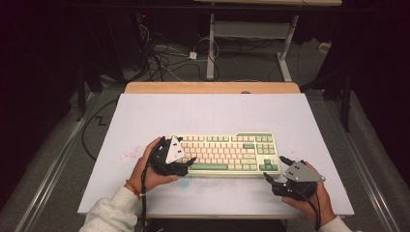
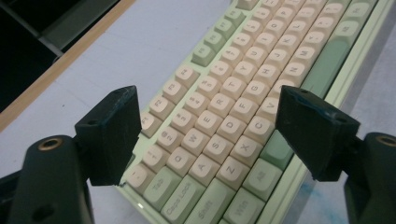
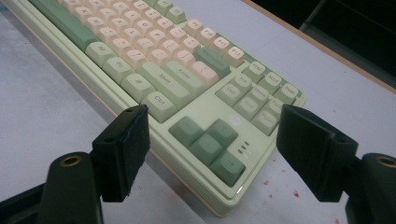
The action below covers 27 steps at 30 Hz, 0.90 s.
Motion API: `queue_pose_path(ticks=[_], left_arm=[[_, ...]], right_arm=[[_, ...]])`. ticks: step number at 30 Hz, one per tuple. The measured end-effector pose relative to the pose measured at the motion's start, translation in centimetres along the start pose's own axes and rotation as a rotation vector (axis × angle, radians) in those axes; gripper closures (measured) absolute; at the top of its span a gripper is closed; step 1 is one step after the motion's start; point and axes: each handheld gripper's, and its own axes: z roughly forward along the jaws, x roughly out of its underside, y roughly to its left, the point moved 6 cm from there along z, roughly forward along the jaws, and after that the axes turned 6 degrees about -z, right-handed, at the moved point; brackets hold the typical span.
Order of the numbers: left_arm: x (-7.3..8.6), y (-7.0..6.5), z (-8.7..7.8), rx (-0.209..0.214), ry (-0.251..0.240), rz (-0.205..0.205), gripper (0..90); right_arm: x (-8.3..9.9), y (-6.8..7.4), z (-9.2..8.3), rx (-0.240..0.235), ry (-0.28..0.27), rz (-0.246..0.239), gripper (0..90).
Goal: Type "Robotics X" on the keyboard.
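A cream and green keyboard (image 1: 227, 153) lies across the middle of the white tabletop (image 1: 145, 121). My left gripper (image 1: 186, 154) is at its left end, held in a hand. In the left gripper view the left gripper (image 2: 208, 116) is open, its jaws straddling the keyboard (image 2: 224, 116) above the letter keys without touching them. My right gripper (image 1: 273, 167) is at the keyboard's front right corner. Seen in the right gripper view, the right gripper (image 3: 212, 126) is open around the arrow keys (image 3: 208, 142), with nothing pressed between its pads.
A wooden strip (image 1: 212, 87) borders the table's far edge. Beyond it are a desk frame (image 1: 251, 38) and loose cables (image 1: 164, 58) on the floor. Faint red specks (image 1: 128, 154) mark the tabletop left of the keyboard.
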Motion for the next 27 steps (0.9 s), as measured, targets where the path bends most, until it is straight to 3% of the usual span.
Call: queue_pose_path(ticks=[6,9,13,19,27], left_arm=[[1.2,0.4,-0.9,-0.011,-0.016,-0.012,19.5],[2.0,0.7,-1.2,-0.022,0.005,0.001,18.2],[3.0,1.2,-1.6,-0.038,0.020,-0.014,17.9],[4.3,1.6,-2.1,-0.067,0.037,-0.037,17.8],[6.0,1.3,-3.0,-0.071,0.063,-0.047,17.3]], right_arm=[[0.0,0.0,0.0,-0.002,0.001,-0.005,26.0],[0.0,0.1,0.1,-0.004,0.002,-0.006,26.3],[0.0,0.1,0.1,-0.007,0.005,-0.008,28.6],[-0.3,0.2,0.1,-0.026,-0.002,0.009,42.7],[-0.8,0.8,0.5,-0.108,0.010,-0.005,73.7]])
